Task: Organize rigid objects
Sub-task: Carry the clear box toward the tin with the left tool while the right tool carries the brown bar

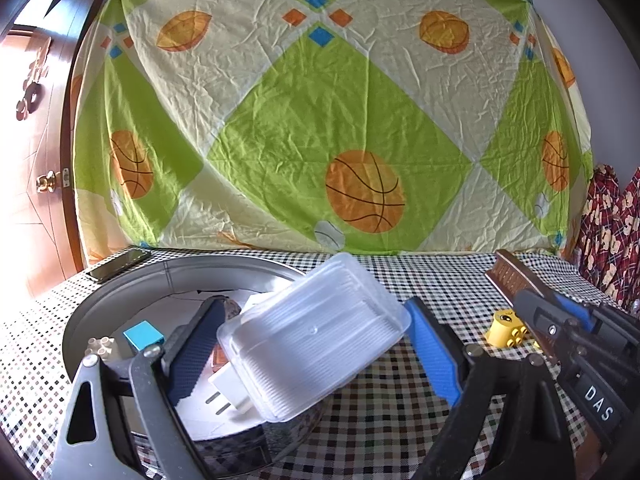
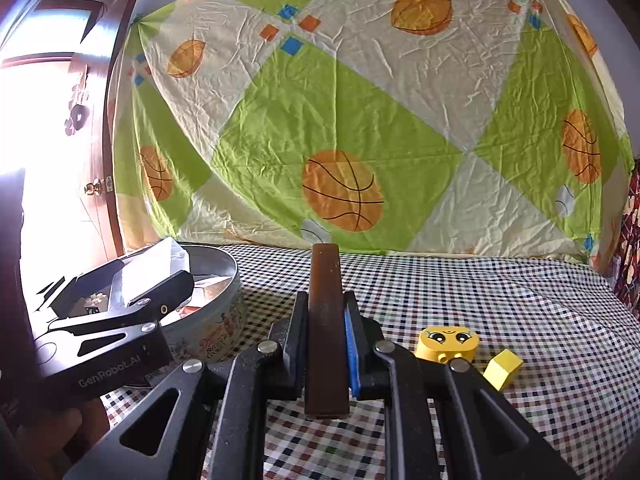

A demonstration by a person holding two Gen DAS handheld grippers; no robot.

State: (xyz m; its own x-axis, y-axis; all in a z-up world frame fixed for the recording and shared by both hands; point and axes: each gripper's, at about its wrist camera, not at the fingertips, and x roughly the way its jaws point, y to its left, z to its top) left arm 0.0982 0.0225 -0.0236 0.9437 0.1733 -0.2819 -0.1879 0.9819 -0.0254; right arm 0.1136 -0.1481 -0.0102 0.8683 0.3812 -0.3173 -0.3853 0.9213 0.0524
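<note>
My left gripper (image 1: 316,344) is shut on a clear plastic box (image 1: 316,340) and holds it tilted over the right rim of a round metal tin (image 1: 120,288). The tin holds a white plug adapter (image 1: 228,392), a blue block (image 1: 143,334) and a small white brick (image 1: 102,346). My right gripper (image 2: 326,316) is shut on a brown rectangular bar (image 2: 326,332), held above the checked tablecloth; it also shows in the left wrist view (image 1: 516,276). A yellow face brick (image 2: 448,344) and a yellow cube (image 2: 502,368) lie on the cloth to its right.
A dark phone (image 1: 120,264) lies at the table's back left, behind the tin. A basketball-print sheet (image 1: 320,120) hangs behind the table. A wooden door (image 1: 36,160) stands at the left. The checked cloth (image 2: 500,292) stretches to the right.
</note>
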